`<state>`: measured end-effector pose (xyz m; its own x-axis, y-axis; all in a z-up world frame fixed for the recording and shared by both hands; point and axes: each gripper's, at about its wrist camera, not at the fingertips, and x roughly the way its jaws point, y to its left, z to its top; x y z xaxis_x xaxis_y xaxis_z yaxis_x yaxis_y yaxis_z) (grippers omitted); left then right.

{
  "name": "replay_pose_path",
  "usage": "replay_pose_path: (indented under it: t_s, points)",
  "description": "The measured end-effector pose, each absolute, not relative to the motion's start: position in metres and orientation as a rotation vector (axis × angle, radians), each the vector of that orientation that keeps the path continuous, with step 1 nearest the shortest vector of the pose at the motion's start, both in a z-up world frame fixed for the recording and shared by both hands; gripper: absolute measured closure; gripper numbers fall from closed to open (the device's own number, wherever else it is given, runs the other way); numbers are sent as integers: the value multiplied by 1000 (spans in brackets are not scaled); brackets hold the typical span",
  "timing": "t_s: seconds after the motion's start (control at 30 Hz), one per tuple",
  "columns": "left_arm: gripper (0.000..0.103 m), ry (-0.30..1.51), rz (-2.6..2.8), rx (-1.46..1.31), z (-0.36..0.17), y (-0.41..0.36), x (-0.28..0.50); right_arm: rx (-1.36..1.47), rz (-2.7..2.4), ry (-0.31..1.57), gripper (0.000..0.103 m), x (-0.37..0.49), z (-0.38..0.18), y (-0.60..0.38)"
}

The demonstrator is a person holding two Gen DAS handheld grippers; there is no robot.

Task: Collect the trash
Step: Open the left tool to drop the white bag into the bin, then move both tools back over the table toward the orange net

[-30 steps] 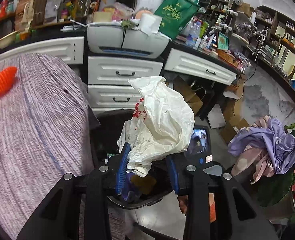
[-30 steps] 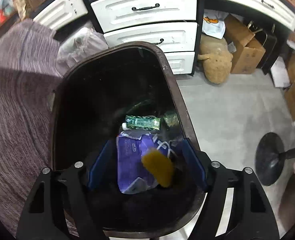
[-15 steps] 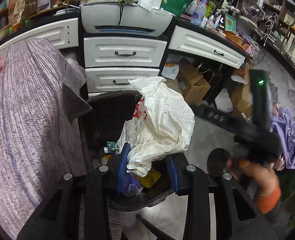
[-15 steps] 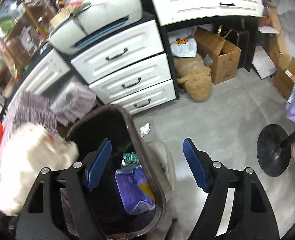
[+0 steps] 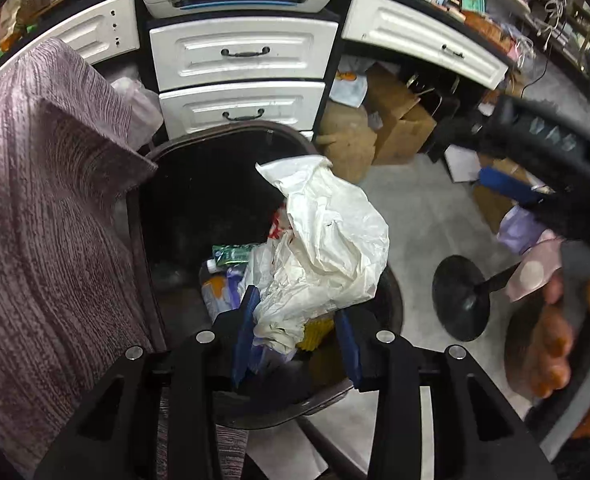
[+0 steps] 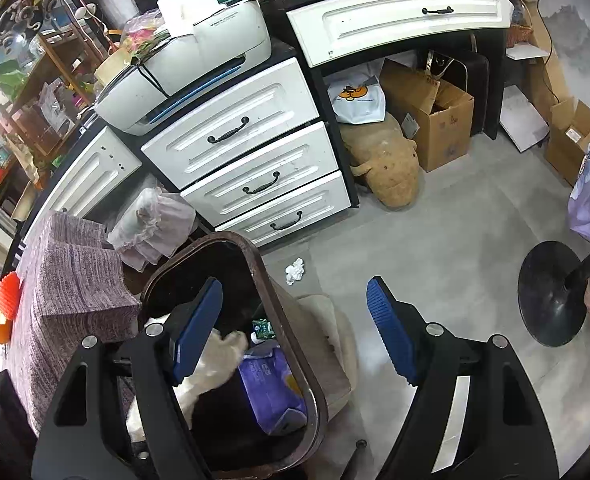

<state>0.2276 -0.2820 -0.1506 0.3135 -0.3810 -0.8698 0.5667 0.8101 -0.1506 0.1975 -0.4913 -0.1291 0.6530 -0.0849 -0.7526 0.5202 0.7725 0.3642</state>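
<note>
A crumpled white plastic bag [image 5: 327, 240] stands between the jaws of my left gripper [image 5: 297, 336], right over the dark brown trash bin [image 5: 231, 128]. These jaws are opening: the left pad still touches the bag, and a gap shows at the right pad. The bin holds a purple packet [image 6: 271, 392], a green carton [image 5: 231, 254] and something yellow. My right gripper [image 6: 295, 292] is open and holds nothing, straddling the bin's right rim [image 6: 279, 304] and the floor. In the right wrist view the bag [image 6: 215, 360] shows pale inside the bin. A crumpled tissue [image 6: 295, 271] lies on the floor beside the bin.
White drawers [image 6: 255, 184] with a printer [image 6: 191, 80] on top stand behind the bin. A purple-clothed table [image 5: 47, 220] borders it on the left. A black round stand base [image 6: 551, 292], cardboard boxes [image 6: 435, 120] and a tan plush toy [image 6: 391, 168] sit on the grey floor.
My left gripper has come down over the bin with the bag, and a gap has opened at its right pad. My right gripper has pulled up and away from inside the bin.
</note>
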Motion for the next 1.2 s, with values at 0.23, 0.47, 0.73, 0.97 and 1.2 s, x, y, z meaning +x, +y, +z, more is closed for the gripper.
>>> replay_pose_path:
  t_s: [0.23,0.47,0.73,0.97,1.2]
  points:
    - [27,1126,-644,174,-159,-279,225,601,-366,787,20,197,-127,-487]
    - [23,1130,-683,186,-143,-284,212,607,-366,767,20,194,-120,-491]
    - [16,945,-758,70,-55,-242,181,633,-293,705,12,191,-92,-480]
    - [10,764,-635,13,2,-175,189,513,-156,686,11,208,-57,-421]
    - [8,692,-498,24,24,-110,203,370,39,677,9,230,-27,-337]
